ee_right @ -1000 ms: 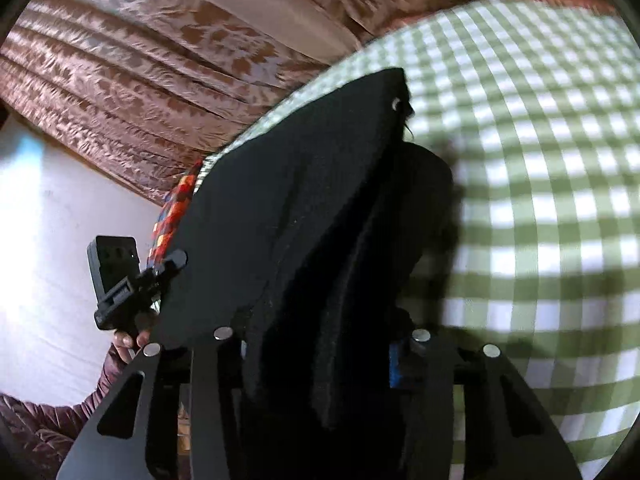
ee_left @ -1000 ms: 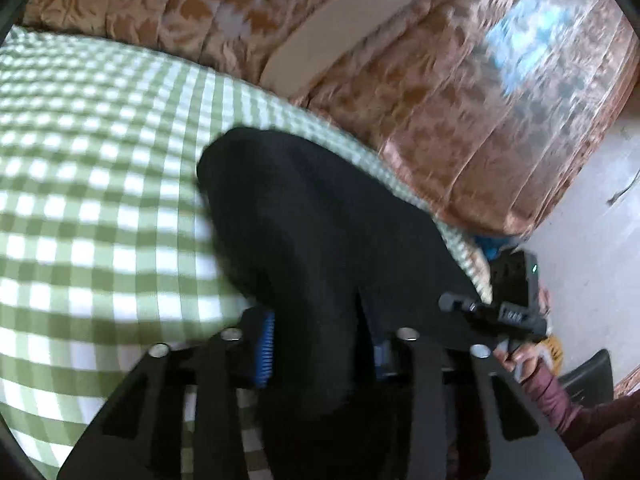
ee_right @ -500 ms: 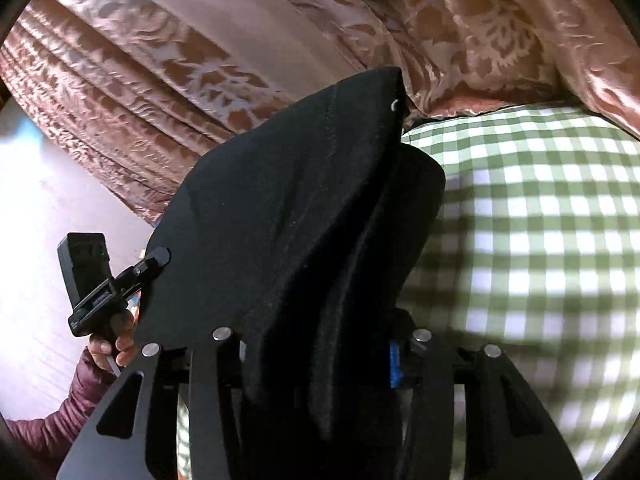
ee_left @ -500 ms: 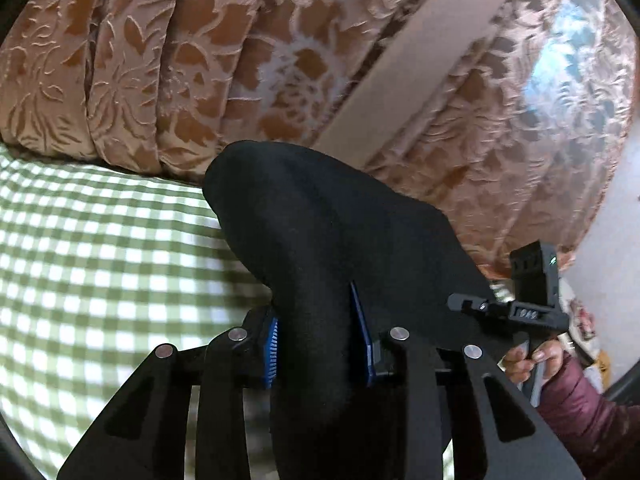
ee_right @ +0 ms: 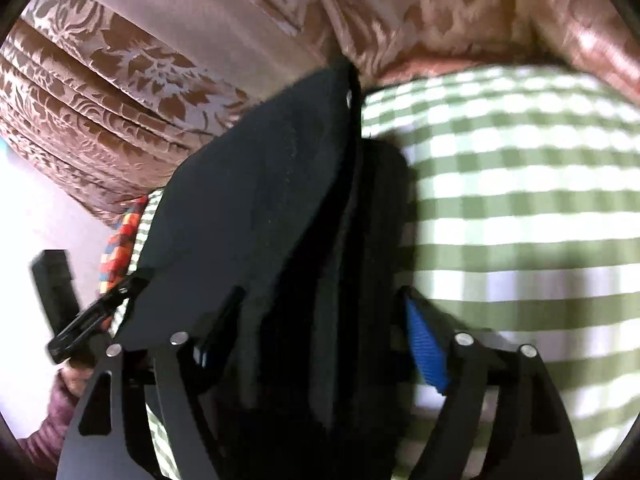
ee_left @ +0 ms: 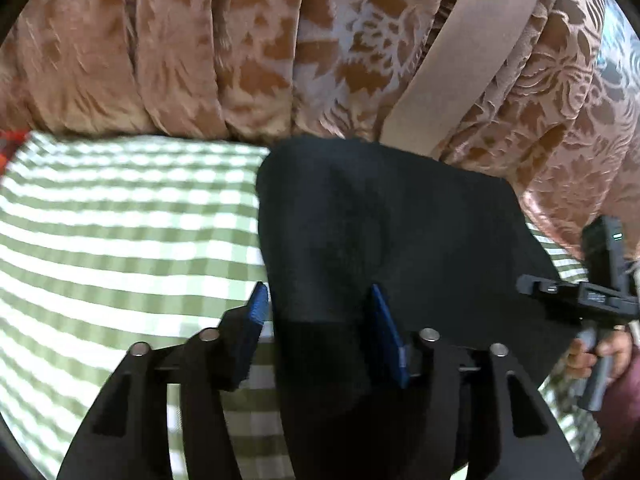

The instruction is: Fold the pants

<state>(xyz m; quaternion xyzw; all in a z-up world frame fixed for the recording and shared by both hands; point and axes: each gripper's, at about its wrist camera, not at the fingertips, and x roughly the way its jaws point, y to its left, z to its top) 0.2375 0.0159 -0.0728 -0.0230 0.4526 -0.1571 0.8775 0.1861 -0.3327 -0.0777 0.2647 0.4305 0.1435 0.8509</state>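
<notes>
1. Two grippers hold one pair of black pants (ee_left: 384,232): left gripper (ee_left: 320,320) and right gripper (ee_right: 316,336) each clamped on a bunched edge, raised over the green checked cloth (ee_left: 120,232).
2. Keep both edges level and taut while carrying them.
3. Beyond hang brown floral curtains (ee_left: 240,40), several pleats.

text: none legible | labels: none | numbers: none
</notes>
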